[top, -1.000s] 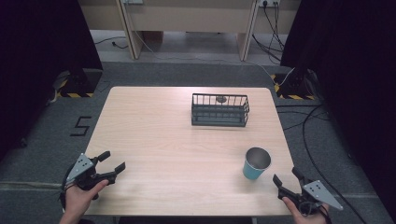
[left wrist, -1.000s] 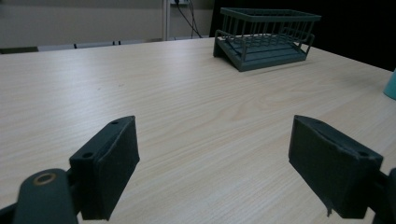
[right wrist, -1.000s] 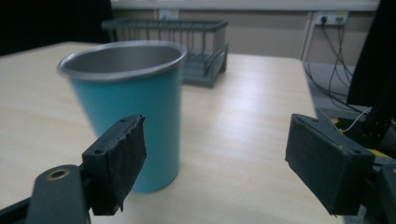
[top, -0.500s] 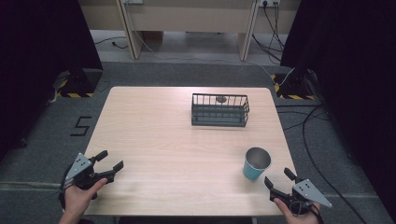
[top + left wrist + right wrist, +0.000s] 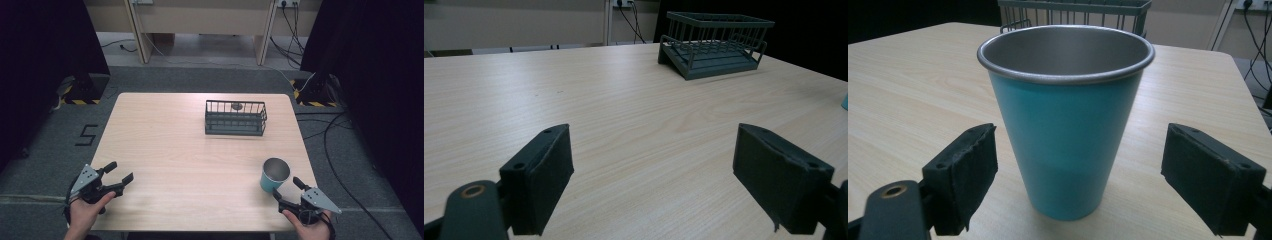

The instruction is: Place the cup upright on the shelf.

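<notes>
A teal cup (image 5: 274, 176) with a metal inside stands upright near the table's front right corner. My right gripper (image 5: 286, 187) is open just behind it, and in the right gripper view the cup (image 5: 1068, 125) rises between the two spread jaws, with neither pad touching it. My left gripper (image 5: 120, 171) is open at the table's front left edge, and nothing lies between its jaws (image 5: 654, 180). A dark wire basket (image 5: 235, 117) sits at the back right of the table with a small dark object (image 5: 236, 105) inside.
The light wooden table (image 5: 175, 150) is bare between the grippers and the basket (image 5: 714, 45). Cables run over the grey floor (image 5: 350, 145) to the right. Dark curtains stand on both sides.
My right gripper has moved in from the front right corner up to the cup, so its jaws now flank it. The left gripper has barely shifted.
</notes>
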{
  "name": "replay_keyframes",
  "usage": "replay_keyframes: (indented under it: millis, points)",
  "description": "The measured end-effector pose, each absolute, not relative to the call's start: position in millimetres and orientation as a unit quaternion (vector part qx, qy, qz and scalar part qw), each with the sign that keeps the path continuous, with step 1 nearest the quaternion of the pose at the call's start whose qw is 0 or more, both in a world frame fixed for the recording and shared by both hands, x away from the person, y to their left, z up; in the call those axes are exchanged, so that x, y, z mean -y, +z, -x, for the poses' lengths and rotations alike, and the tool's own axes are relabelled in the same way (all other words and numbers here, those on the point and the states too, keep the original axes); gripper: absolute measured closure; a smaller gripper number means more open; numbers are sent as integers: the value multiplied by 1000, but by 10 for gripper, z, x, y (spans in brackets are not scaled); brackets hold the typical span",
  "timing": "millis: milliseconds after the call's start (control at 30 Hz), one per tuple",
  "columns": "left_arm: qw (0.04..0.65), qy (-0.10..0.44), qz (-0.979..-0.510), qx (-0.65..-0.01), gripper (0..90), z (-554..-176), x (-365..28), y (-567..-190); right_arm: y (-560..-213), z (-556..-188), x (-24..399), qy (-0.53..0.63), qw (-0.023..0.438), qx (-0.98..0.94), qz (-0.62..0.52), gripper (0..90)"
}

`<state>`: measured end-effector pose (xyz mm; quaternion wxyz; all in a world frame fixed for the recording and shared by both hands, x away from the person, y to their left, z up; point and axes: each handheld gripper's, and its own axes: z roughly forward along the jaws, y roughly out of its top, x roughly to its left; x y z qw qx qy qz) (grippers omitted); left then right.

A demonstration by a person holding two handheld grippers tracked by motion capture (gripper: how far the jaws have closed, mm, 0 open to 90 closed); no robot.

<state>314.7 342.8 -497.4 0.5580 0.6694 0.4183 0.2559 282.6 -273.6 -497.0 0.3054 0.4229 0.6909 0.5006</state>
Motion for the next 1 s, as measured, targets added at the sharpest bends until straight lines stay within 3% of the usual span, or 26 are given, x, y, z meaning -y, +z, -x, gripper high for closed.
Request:
replay_keyframes:
  millis: [1000]
  points:
    - [558,253,-670,-418,158,-3145,-3417,-4975,-4968,-3211,2456,506,295,-700,-410,153]
